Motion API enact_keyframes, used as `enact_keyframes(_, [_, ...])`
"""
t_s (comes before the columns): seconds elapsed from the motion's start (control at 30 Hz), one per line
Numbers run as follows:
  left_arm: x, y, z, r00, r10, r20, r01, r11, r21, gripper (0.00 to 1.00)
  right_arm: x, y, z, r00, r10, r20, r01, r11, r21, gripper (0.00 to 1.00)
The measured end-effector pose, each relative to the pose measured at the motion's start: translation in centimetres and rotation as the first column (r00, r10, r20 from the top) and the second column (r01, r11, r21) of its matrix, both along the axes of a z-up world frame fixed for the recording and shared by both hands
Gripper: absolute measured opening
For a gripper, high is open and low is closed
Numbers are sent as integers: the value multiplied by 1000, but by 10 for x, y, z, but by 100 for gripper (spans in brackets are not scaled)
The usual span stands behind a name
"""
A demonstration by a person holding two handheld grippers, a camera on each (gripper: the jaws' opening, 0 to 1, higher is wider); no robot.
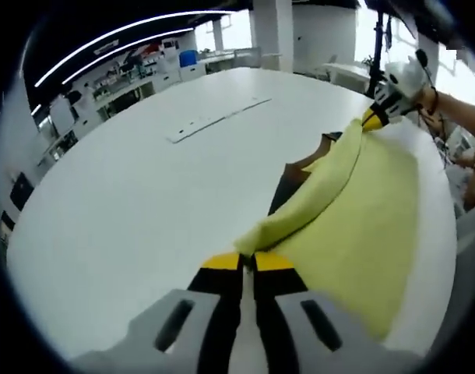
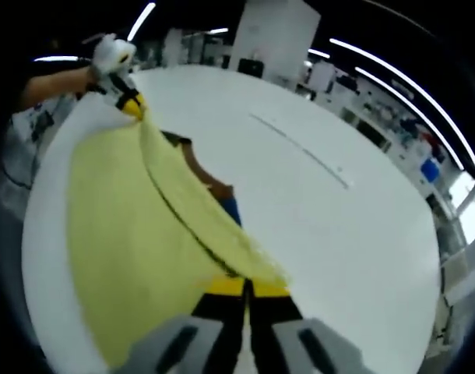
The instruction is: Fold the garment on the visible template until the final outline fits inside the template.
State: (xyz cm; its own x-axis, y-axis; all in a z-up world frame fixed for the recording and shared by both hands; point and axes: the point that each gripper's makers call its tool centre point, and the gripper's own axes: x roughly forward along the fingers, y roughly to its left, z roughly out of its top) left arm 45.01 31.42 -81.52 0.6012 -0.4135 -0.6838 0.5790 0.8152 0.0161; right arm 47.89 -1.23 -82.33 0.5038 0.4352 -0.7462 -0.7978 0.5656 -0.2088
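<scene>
Both grippers' jaws are clenched on the yellow garment (image 1: 362,210), stretched between them over the white table (image 1: 144,195).

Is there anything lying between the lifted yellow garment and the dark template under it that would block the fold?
Nothing visible does. Both grippers, left and right, are shut on an edge of the yellow garment. The dark template peeks out beneath it, and the white table around it is bare apart from a thin strip farther off.
</scene>
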Motion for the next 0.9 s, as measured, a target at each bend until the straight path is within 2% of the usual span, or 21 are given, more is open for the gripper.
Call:
enact_keyframes(0.13, [5,2,5,996,90,-27,-93,991,-98,1,15,0,13,997,-70,34,67,994,88,0])
enact_keyframes(0.27, [14,3,5,996,87,2,-86,993,-82,1,27,1,18,984,-175,23,167,966,195,0])
enact_keyframes(0.33, [18,7,4,994,112,8,-111,991,-78,2,29,1,18,976,-217,-4,212,950,230,0])
enact_keyframes(0.4, [19,11,1,989,150,-5,-150,987,-65,4,33,0,15,958,-281,-48,283,920,270,0])
enact_keyframes(0.47, [19,14,3,985,170,2,-170,984,-57,3,36,-5,14,947,-314,-68,320,902,291,0])
enact_keyframes(0.5, [22,16,4,982,188,4,-187,980,-73,3,42,-12,13,936,-346,-68,351,890,291,0])
enact_keyframes(0.53, [22,16,5,980,199,1,-198,976,-91,3,39,-14,12,927,-364,-85,373,883,284,0])
enact_keyframes(0.6, [21,14,8,979,204,-6,-203,973,-111,7,39,-17,10,919,-382,-101,395,874,283,0])
enact_keyframes(0.73, [20,19,8,983,182,25,-179,980,-82,18,34,-16,8,911,-392,-128,412,866,282,17])
enact_keyframes(0.9, [14,20,9,983,181,22,-179,981,-79,31,29,-19,7,898,-407,-169,439,854,278,35])
